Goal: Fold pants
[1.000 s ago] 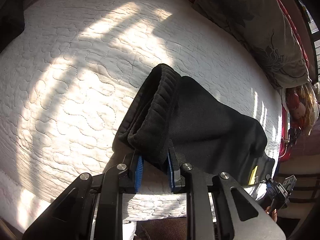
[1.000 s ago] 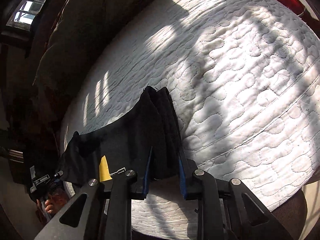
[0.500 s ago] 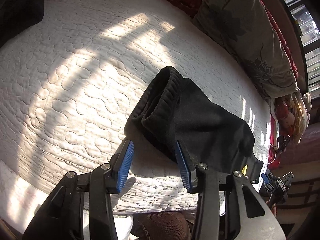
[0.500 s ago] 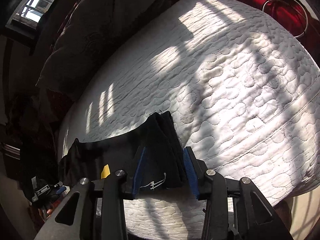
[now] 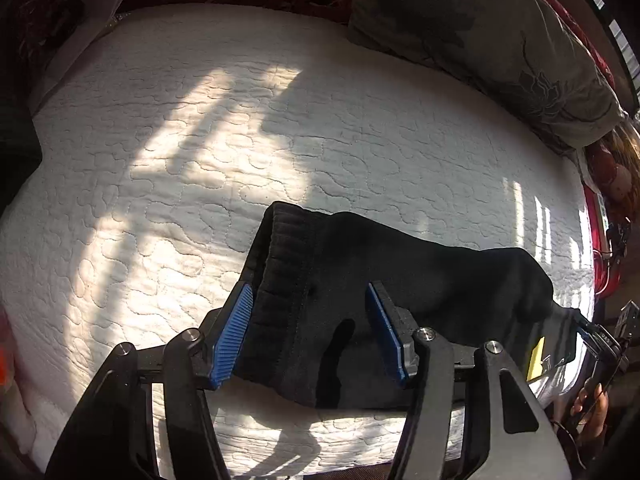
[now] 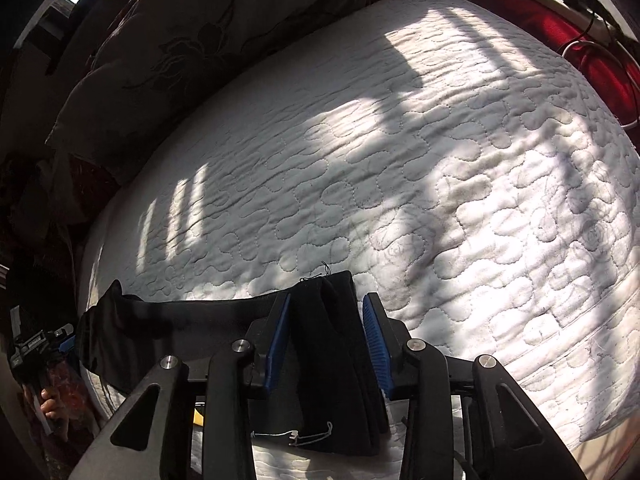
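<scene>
Black pants (image 5: 420, 280) lie folded in a long strip along the near edge of a white quilted bed cover (image 5: 200, 160), waistband end toward the left gripper, leg-hem end toward the right gripper.

Left gripper (image 5: 310, 336): a second ago its blue pads pinched the ribbed waistband (image 5: 280, 248) together. Its jaws have just been opening and now stand well apart. The waistband end lies between them on the cover; the left pad sits just beside the waistband edge and the right pad stands clear over the fabric, neither pressing. The view now takes in more of the far cover and the dark floral pillow (image 5: 480, 32) at far right.

Right gripper (image 6: 326, 344): a second ago it was clamped on the hem end. It widened, and its jaws have just been closing again; now they are partly apart with the stacked hem layers (image 6: 328, 320) between them. The pads sit close against the fabric on both sides, but I cannot tell whether they press it. A white thread loop (image 6: 312, 436) shows at the near hem edge, not seen a second ago.

The pants stay flat on the cover in the same spot. A small yellow tag (image 5: 536, 356) shows near the hem end. A hand (image 6: 48, 404) holds the other gripper at the far left of the right view.
</scene>
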Demonstrator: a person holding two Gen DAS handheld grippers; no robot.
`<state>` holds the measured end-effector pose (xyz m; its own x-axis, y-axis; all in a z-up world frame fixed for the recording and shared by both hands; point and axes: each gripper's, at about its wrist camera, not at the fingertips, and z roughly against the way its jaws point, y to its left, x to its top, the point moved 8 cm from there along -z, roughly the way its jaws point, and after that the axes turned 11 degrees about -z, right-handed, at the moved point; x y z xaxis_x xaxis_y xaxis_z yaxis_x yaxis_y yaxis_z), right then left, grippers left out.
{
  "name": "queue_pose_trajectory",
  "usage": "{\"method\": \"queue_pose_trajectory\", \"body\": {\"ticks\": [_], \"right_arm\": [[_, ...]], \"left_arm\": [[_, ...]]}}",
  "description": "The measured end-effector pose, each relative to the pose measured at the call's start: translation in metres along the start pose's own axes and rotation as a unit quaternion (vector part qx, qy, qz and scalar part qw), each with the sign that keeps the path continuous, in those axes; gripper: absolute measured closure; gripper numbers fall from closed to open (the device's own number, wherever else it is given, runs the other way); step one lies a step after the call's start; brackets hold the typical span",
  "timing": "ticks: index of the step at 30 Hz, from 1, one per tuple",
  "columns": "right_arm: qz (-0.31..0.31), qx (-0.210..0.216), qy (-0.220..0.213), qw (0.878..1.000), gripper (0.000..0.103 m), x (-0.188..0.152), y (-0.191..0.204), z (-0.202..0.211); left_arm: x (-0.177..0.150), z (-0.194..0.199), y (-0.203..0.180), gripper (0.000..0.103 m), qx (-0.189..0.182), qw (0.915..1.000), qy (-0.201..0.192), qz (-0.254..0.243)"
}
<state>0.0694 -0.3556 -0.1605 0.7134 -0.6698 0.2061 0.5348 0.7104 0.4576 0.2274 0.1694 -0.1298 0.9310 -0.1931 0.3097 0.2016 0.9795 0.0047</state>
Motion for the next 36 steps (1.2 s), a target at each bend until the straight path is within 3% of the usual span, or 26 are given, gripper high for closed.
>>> {"method": "queue_pose_trajectory", "body": {"ticks": [1, 2, 6, 11, 13, 14, 15, 16, 17, 19, 20, 24, 26, 28, 30, 32, 34, 36], "right_arm": [[-0.003, -0.003, 0.002, 1.0, 0.068, 0.001, -0.002, -0.003], [-0.005, -0.003, 0.004, 1.0, 0.068, 0.001, -0.004, -0.005], [-0.005, 0.002, 0.007, 1.0, 0.065, 0.0, -0.003, -0.004], [-0.024, 0.03, 0.002, 0.999, 0.063, 0.001, -0.005, 0.015], [-0.028, 0.05, -0.017, 0.998, 0.062, 0.004, -0.002, 0.029], [-0.028, 0.059, -0.027, 0.998, 0.062, 0.005, 0.002, 0.036], [-0.025, 0.073, -0.033, 0.996, 0.062, 0.006, 0.008, 0.042], [-0.018, 0.092, -0.033, 0.995, 0.06, 0.006, 0.017, 0.047], [-0.011, 0.111, -0.031, 0.993, 0.058, 0.004, 0.027, 0.05], [0.007, 0.147, -0.012, 0.989, 0.047, -0.005, 0.05, 0.049], [0.019, 0.158, 0.0, 0.987, 0.047, -0.01, 0.064, 0.044], [0.058, 0.186, 0.045, 0.98, 0.047, -0.04, 0.123, 0.008], [0.059, 0.212, 0.078, 0.972, 0.047, -0.056, 0.149, -0.01], [0.06, 0.226, 0.103, 0.967, 0.047, -0.066, 0.165, -0.027], [0.054, 0.21, 0.108, 0.97, 0.047, -0.068, 0.164, -0.043], [0.036, 0.187, 0.115, 0.975, 0.048, -0.065, 0.147, -0.057], [0.016, 0.196, 0.117, 0.973, 0.059, -0.06, 0.13, -0.056], [0.006, 0.191, 0.106, 0.976, 0.056, -0.053, 0.114, -0.047]], "left_arm": [[-0.004, -0.011, 0.006, 0.046, 0.052, 0.9983, 0.019, -0.017], [-0.011, -0.024, 0.012, 0.043, 0.074, 0.9963, 0.036, -0.025], [-0.015, -0.017, 0.029, 0.044, 0.006, 0.9987, 0.022, 0.047], [-0.019, 0.016, 0.036, 0.044, -0.018, 0.9946, -0.006, 0.102], [-0.016, 0.043, 0.032, 0.044, 0.03, 0.9927, -0.048, 0.107], [-0.014, 0.057, 0.033, 0.044, 0.067, 0.9885, -0.067, 0.118], [-0.012, 0.067, 0.032, 0.043, 0.08, 0.9845, -0.084, 0.132], [-0.01, 0.074, 0.026, 0.043, 0.059, 0.9828, -0.103, 0.141], [-0.005, 0.078, 0.015, 0.043, 0.007, 0.9823, -0.116, 0.146], [0.004, 0.069, -0.01, 0.043, -0.071, 0.982, -0.102, 0.143], [0.008, 0.062, -0.021, 0.043, -0.089, 0.9824, -0.091, 0.136], [0.022, 0.023, -0.051, 0.043, -0.108, 0.9845, -0.051, 0.128], [0.023, 0.006, -0.048, 0.043, -0.127, 0.9797, -0.038, 0.151], [0.021, -0.004, -0.035, 0.043, -0.118, 0.978, -0.033, 0.169], [0.011, -0.016, -0.015, 0.045, -0.102, 0.977, -0.022, 0.186], [0.005, -0.022, -0.005, 0.05, -0.141, 0.9672, -0.022, 0.21], [0.005, -0.013, 0.0, 0.051, -0.165, 0.9584, -0.027, 0.231], [0.002, 0.001, 0.0, 0.051, -0.164, 0.9569, -0.033, 0.237]]}}
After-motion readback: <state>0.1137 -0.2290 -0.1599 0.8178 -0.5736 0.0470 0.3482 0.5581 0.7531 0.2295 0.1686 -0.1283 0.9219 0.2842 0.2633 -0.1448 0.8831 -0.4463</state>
